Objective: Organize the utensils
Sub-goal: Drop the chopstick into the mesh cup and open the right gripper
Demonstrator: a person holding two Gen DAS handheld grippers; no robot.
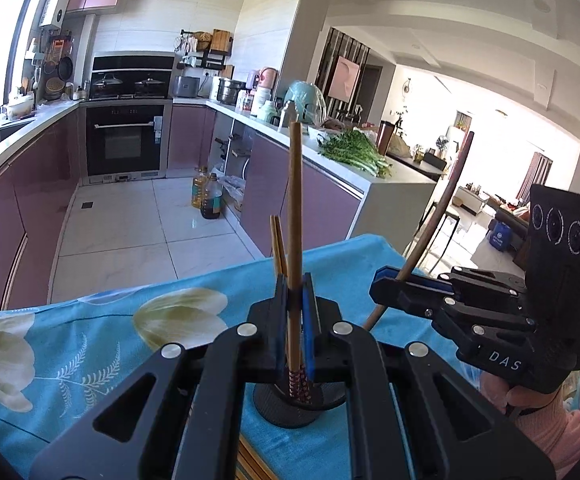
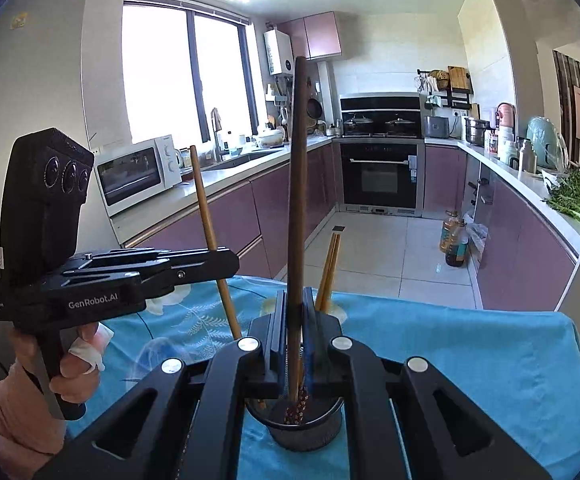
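My left gripper (image 1: 294, 300) is shut on a light brown chopstick (image 1: 294, 208) held upright, its patterned tip down inside a black mesh holder (image 1: 290, 412). Two more chopsticks (image 1: 278, 246) stand in the holder. My right gripper (image 2: 294, 312) is shut on a dark brown chopstick (image 2: 297, 184), upright, its tip in the same holder (image 2: 305, 428), beside a pair of light chopsticks (image 2: 329, 268). Each gripper shows in the other's view: the right gripper (image 1: 381, 284) at right, the left gripper (image 2: 230, 260) at left.
The holder stands on a table with a blue flowered cloth (image 1: 90, 344). Beyond it lie a tiled kitchen floor, purple cabinets, oil bottles (image 1: 208, 196) and a counter with green vegetables (image 1: 353, 150). A microwave (image 2: 138, 172) sits on the left counter.
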